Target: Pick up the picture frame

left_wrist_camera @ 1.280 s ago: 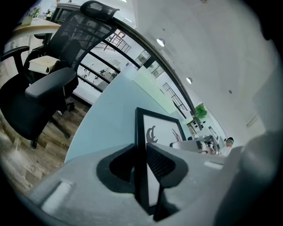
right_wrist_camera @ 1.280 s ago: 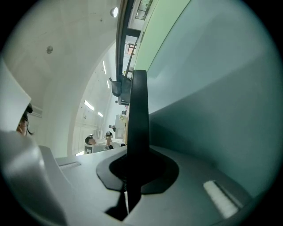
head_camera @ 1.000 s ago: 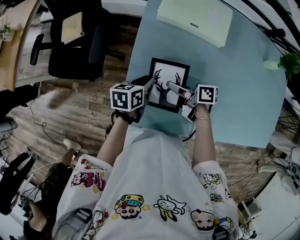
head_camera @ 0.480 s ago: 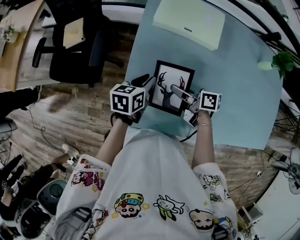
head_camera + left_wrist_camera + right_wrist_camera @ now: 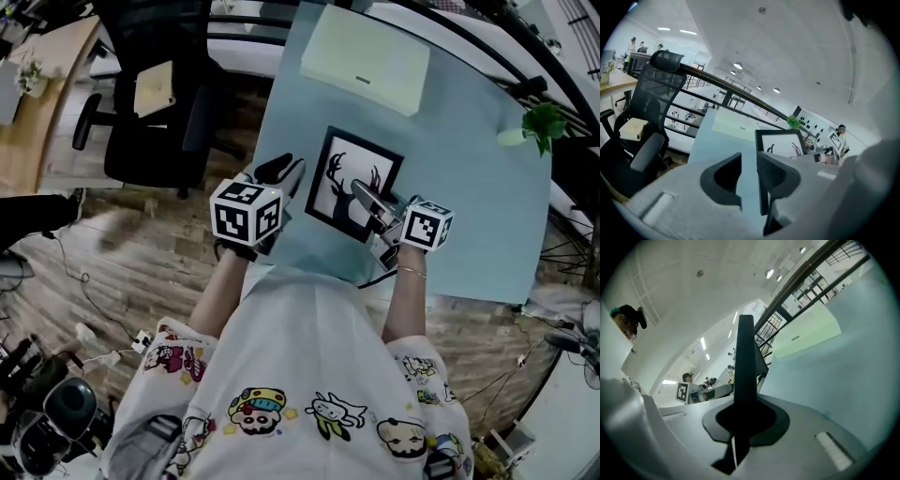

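Note:
The picture frame (image 5: 349, 178) is black with a deer silhouette on white, and it hangs tilted above the light blue table (image 5: 469, 187). My right gripper (image 5: 361, 194) is shut on its near right edge. In the right gripper view the frame (image 5: 745, 357) stands edge-on as a dark bar clamped in that gripper (image 5: 743, 414). My left gripper (image 5: 292, 171) is at the frame's left side. In the left gripper view the frame's (image 5: 785, 143) left bar runs down between the jaws of that gripper (image 5: 749, 164), against the right one. A strip of table shows beside the left jaw.
A pale green flat box (image 5: 366, 58) lies at the table's far end, and a small green plant (image 5: 544, 122) at its right edge. A black office chair (image 5: 155, 112) stands on the wooden floor to the left. Cables and gear lie on the floor.
Both grippers have risen, and the frame has come up off the table with them. It has turned slightly clockwise in the head view.

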A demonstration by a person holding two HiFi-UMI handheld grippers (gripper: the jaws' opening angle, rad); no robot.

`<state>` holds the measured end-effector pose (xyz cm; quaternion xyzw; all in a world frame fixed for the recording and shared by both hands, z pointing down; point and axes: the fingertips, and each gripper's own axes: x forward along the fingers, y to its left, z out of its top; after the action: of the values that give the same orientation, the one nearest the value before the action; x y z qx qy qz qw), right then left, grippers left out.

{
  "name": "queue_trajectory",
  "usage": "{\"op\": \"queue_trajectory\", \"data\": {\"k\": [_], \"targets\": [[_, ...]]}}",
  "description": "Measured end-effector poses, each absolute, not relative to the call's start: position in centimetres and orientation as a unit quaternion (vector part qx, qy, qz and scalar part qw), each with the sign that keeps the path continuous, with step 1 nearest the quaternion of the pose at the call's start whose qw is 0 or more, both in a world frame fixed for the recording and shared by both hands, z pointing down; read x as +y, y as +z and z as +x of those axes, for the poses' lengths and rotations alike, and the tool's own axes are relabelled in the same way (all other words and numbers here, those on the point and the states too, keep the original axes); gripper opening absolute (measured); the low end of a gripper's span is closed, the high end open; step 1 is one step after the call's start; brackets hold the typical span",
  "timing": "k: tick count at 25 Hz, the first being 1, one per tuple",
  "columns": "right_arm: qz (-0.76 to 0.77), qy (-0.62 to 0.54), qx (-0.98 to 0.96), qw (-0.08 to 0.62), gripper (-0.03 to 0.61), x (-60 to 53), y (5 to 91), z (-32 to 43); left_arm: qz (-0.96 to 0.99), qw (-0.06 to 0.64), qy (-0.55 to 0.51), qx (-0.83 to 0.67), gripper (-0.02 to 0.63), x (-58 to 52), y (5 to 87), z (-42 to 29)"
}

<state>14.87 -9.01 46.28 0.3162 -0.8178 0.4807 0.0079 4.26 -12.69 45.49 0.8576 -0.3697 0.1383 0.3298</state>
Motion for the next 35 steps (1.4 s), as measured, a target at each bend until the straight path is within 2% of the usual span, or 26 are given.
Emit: {"op": "queue_trajectory", "data": {"k": [10,15,19,22,31,35], "targets": [[0.4,0.338,-0.852,0.001,0.02,-8.8,38.8,15.8,0.887,0.255,0.111,-0.369,0.089,-11.1,40.3,3.1],[0.46,0.259,-0.849,0.037,0.021,-8.1,37.3,16.1,0.902,0.186,0.112,-0.372,0.05,-10.2,38.5,2.3],[0.501,0.221,-0.836,0.023,0.02,-7.0,35.5,18.0,0.907,0.129,0.124,-0.382,0.021,-9.4,37.1,3.0],[0.533,0.185,-0.825,0.02,0.02,-6.1,34.2,19.4,0.909,0.11,0.122,-0.382,0.008,-8.8,36.3,3.7],[0.608,0.066,-0.786,0.087,0.02,-4.7,33.3,22.0,0.914,0.092,0.117,-0.377,-0.002,-8.5,35.9,4.5],[0.629,0.045,-0.771,0.096,0.02,-4.4,33.5,22.9,0.911,0.085,0.122,-0.385,-0.002,-8.6,36.3,4.3]]}}
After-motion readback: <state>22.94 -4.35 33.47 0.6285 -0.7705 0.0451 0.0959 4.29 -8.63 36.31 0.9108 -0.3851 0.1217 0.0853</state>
